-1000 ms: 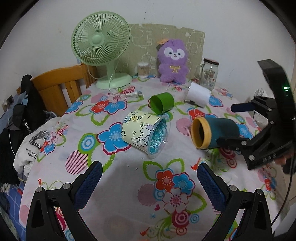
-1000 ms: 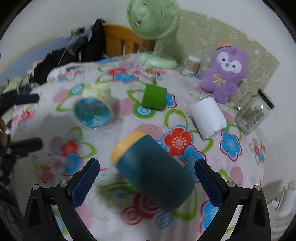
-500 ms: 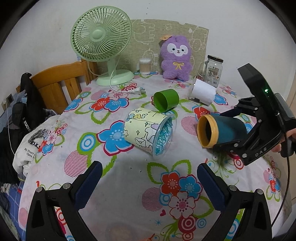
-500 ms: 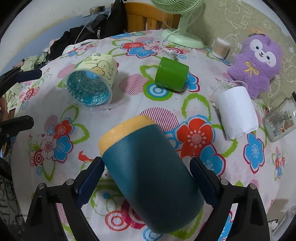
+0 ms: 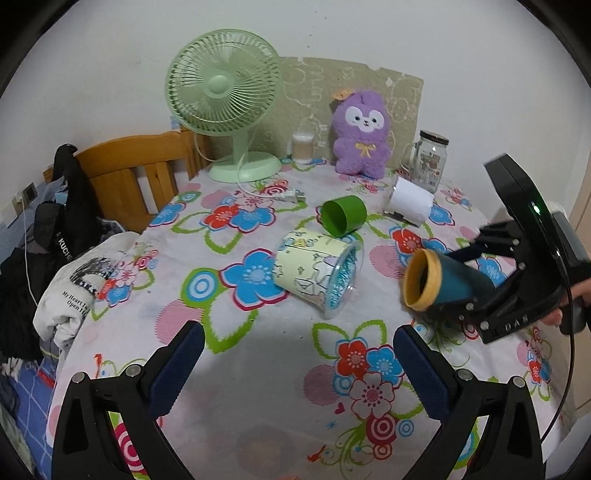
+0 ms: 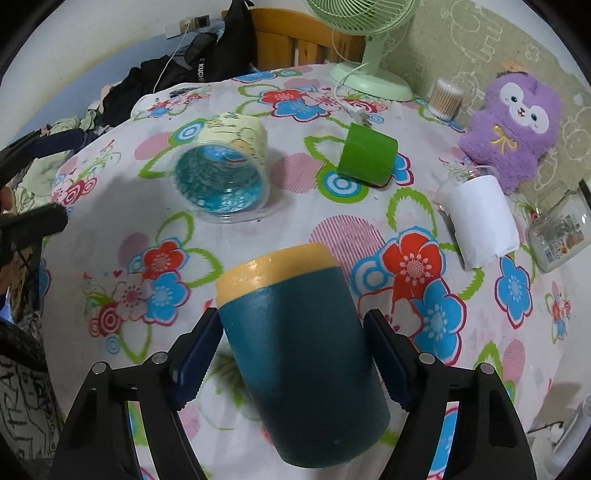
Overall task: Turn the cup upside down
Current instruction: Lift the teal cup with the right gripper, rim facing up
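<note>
Teal cup (image 6: pixel 299 354): base hidden from the left wrist view behind the right gripper (image 5: pixel 476 288); mouth faces away in the right wrist view.
Glass jar (image 6: pixel 561 232): cut by the right wrist view's edge; label print too small to read.
Green fan (image 6: pixel 364 22): head cropped at the top edge there.
Left gripper (image 6: pixel 33 192): blurred, partly cut at that view's left edge.
Clothing pile (image 5: pixel 48 236): runs out of view.
</note>
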{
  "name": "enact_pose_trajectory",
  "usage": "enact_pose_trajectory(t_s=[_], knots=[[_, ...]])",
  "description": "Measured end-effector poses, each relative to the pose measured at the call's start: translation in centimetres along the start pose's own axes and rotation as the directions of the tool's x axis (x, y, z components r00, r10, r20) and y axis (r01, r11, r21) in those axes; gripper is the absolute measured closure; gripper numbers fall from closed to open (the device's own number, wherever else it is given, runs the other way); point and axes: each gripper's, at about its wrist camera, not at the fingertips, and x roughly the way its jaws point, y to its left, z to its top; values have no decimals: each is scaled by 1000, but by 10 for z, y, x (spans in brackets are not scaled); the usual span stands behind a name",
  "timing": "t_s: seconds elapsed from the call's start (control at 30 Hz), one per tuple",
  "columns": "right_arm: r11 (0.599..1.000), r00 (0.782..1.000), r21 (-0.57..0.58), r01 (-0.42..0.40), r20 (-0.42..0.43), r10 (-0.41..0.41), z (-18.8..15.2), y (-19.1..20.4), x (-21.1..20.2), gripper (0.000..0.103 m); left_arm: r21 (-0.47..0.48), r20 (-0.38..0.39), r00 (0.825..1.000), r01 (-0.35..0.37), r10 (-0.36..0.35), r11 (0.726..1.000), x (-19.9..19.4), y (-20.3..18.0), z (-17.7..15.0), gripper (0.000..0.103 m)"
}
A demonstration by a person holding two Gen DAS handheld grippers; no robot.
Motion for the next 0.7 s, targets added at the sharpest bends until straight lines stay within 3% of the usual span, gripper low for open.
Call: enact_pose_trajectory(t_s=[0.27,0.7], knots=[[999,998,40,7,62,-10,-2,35,-36,26,-19,28,1000,2,-1,1000,-22,11,-5,0],[1000,999,18,-7,45,6,-8,110,-92,28,-38,64,998,26,-24,999,-58,27,-22,0]])
